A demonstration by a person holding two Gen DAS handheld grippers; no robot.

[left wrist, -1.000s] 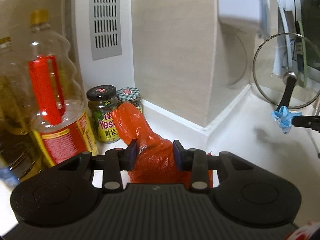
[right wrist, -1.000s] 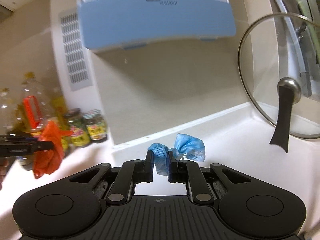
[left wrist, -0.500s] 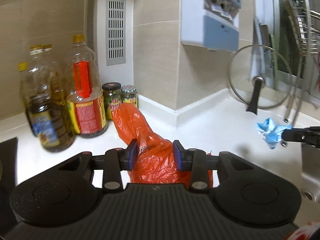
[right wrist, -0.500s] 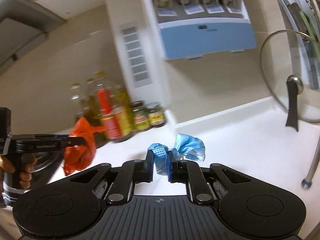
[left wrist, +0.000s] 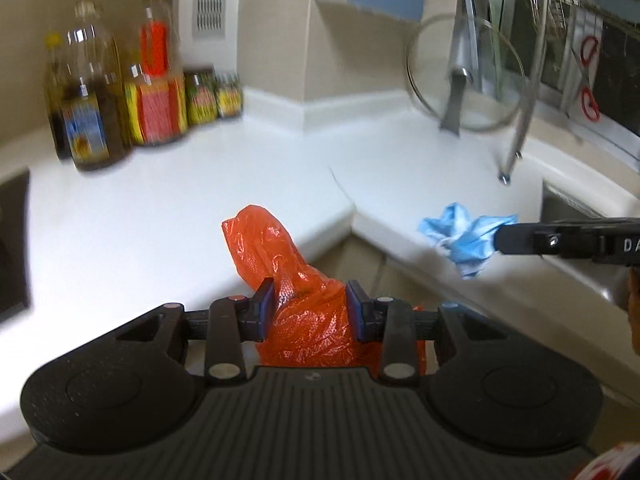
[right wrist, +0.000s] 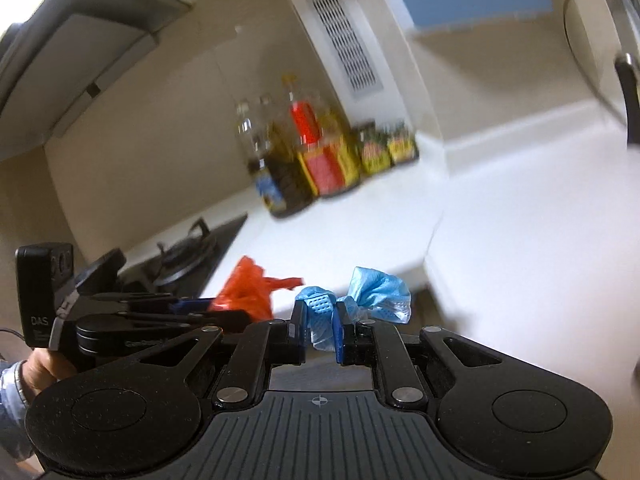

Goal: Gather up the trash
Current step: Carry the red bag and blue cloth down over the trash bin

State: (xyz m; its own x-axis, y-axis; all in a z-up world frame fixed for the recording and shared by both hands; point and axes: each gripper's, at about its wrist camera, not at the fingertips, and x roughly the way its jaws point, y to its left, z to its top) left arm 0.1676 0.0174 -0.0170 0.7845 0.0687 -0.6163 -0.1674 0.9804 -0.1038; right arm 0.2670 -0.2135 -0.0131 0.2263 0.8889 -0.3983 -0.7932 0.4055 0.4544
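Far left, against the wall: a cluster of clear plastic oil bottles point(left wrist: 100, 92) and two small glass jars with yellow labels point(left wrist: 214, 98), standing on the white tabletop point(left wrist: 160, 208). A black gas hob point(right wrist: 188, 252) is set into the tabletop further left. Left gripper point(left wrist: 310, 304): jaws partly apart, blue pads pressed on either side of a crumpled orange plastic bag point(left wrist: 288, 280), which bulges above and below them and is held clear over the tabletop's front edge. Right gripper point(right wrist: 318, 326): jaws nearly together, pinching a crumpled light-blue disposable face mask point(right wrist: 372, 292), most of it bunched to the right of the pads, likewise held in the air. Far right: a round glass pot lid with a black handle point(left wrist: 464, 92) leans upright near the wall.
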